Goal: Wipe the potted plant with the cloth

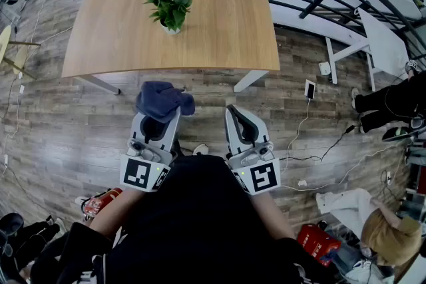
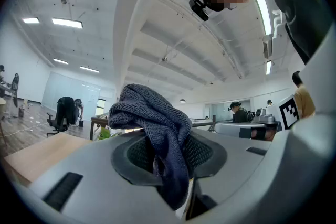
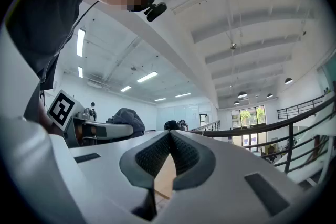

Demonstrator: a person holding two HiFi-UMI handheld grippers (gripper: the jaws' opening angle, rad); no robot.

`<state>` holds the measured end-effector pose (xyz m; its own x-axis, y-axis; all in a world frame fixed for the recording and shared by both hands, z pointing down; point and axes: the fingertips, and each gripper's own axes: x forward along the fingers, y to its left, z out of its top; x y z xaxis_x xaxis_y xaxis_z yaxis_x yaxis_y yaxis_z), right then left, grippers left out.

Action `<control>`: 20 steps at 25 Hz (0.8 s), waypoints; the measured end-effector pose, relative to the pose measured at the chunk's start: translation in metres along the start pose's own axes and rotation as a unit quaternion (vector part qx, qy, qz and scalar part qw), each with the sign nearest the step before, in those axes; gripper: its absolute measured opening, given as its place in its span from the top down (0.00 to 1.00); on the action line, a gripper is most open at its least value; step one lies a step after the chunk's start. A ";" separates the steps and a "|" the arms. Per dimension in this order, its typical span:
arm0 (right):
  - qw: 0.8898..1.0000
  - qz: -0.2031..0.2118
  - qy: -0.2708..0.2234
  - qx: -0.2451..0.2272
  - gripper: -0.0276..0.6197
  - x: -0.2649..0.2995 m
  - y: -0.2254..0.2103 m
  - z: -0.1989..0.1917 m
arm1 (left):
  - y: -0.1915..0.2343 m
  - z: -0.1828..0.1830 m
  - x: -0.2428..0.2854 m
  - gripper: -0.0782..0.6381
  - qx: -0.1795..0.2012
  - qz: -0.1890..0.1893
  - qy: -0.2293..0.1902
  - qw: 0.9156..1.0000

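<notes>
Gripping the cloth (image 2: 157,123), my left gripper (image 1: 162,115) has its jaws clamped on the dark blue fabric. A narrow tail of it hangs down between the pads toward the gripper's camera, and the bunched bulk bulges up and out past the jaw tips. In the head view that wad sits right on the gripper's nose and spreads wider across the jaws than along them.

Just beside it, my right gripper (image 3: 169,134) has its jaws pressed together with nothing between them. Both grippers lie level, side by side and apart, noses toward the table (image 1: 219,30).

Farther out, the potted plant (image 1: 169,3) stands upright on the tabletop, about straight ahead of the left gripper and ahead-left of the right one. It is well apart from both, beyond the table's near edge. Its stems rise vertically from a small white pot, with leaves fanning out on all sides.
</notes>
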<state>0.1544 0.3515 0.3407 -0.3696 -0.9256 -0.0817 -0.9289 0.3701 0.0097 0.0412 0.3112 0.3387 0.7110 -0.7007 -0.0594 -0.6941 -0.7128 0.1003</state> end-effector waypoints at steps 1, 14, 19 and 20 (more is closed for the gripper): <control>1.000 0.001 -0.002 0.000 0.93 0.001 0.002 0.000 | 0.000 0.000 -0.001 0.70 0.003 -0.001 -0.001 1.000; 0.999 0.035 0.001 0.040 0.93 0.003 0.022 -0.019 | 0.046 -0.027 -0.036 0.70 -0.008 0.074 0.021 0.997; 0.998 0.032 0.012 0.059 0.93 0.011 0.018 -0.032 | 0.065 -0.047 -0.045 0.70 -0.029 0.101 0.051 0.993; 0.998 0.031 0.014 0.062 0.93 0.013 0.016 -0.033 | 0.068 -0.051 -0.043 0.69 -0.032 0.101 0.058 0.993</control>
<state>0.1336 0.3427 0.3728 -0.4289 -0.9016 -0.0569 -0.8950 0.4327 -0.1087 -0.0309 0.2950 0.3991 0.5683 -0.8187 0.0824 -0.8182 -0.5518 0.1612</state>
